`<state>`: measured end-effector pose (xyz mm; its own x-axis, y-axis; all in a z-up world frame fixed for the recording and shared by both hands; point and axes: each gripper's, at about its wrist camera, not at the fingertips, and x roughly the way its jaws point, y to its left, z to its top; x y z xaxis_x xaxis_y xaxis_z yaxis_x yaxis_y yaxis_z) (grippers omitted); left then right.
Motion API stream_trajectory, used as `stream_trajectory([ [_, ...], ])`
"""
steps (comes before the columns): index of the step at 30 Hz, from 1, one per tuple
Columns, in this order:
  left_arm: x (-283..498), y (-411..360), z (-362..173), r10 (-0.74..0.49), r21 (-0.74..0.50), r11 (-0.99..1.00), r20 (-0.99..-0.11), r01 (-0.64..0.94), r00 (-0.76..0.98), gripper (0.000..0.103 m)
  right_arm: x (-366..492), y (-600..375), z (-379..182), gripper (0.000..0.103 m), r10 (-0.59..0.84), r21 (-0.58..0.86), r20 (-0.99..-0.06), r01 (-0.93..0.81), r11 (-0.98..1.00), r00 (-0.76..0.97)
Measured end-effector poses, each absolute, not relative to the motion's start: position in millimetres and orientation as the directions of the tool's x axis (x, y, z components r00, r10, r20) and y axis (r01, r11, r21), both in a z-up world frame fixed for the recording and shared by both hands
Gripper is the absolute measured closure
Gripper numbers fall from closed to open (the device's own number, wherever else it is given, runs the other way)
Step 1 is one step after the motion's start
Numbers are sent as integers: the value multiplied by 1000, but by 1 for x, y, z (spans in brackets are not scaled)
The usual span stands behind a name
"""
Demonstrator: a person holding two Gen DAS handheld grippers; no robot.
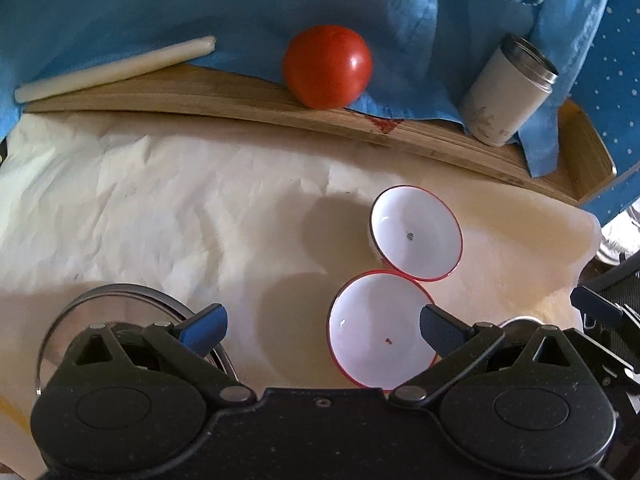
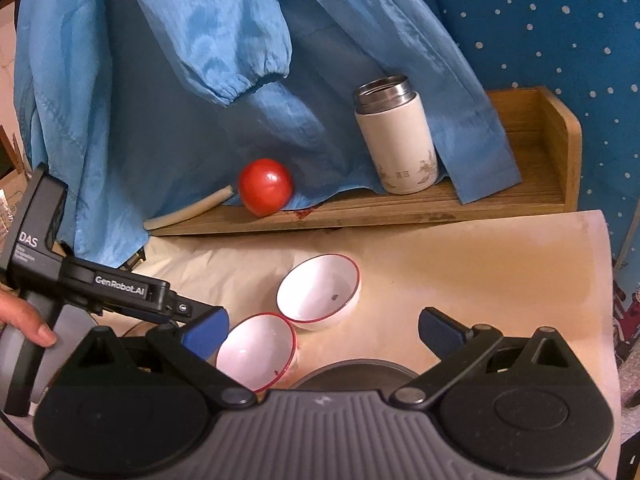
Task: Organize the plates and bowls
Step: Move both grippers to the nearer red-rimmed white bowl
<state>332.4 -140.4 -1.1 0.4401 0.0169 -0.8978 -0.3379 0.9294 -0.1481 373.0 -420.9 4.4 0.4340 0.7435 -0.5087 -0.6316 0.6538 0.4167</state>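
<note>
Two white bowls with red rims sit side by side on cream paper. The near bowl [image 1: 376,332] [image 2: 258,354] lies partly between the fingers of my open left gripper [image 1: 322,328], whose right finger [image 1: 440,330] is over the bowl's right rim. The far bowl [image 1: 416,232] [image 2: 320,292] touches it on the far side. My right gripper [image 2: 323,334] is open and holds nothing, with the far bowl just ahead of it. A steel plate [image 1: 116,300] lies under my left gripper's left finger. A dark round plate [image 2: 360,372] shows below my right gripper.
A wooden tray [image 1: 240,100] [image 2: 520,192] at the back holds a tomato [image 1: 328,66] [image 2: 266,186], a white stick [image 1: 116,68] [image 2: 188,210] and a white steel-topped flask [image 1: 508,92] [image 2: 396,140]. Blue cloth [image 2: 180,60] hangs behind. A hand [image 2: 24,316] grips the left tool.
</note>
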Motion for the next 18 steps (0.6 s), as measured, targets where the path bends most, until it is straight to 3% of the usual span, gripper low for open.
stream_trajectory([
  [7,333,-133,-8,4,-159,932,-893,-326,449,1,379,-407,5,0,721,393,-555,-633,666,414],
  [18,341,-135,-16,-4,-95,979,-893,-178,450,1,375,-391,10,0,609,305,-670,-591,747,424],
])
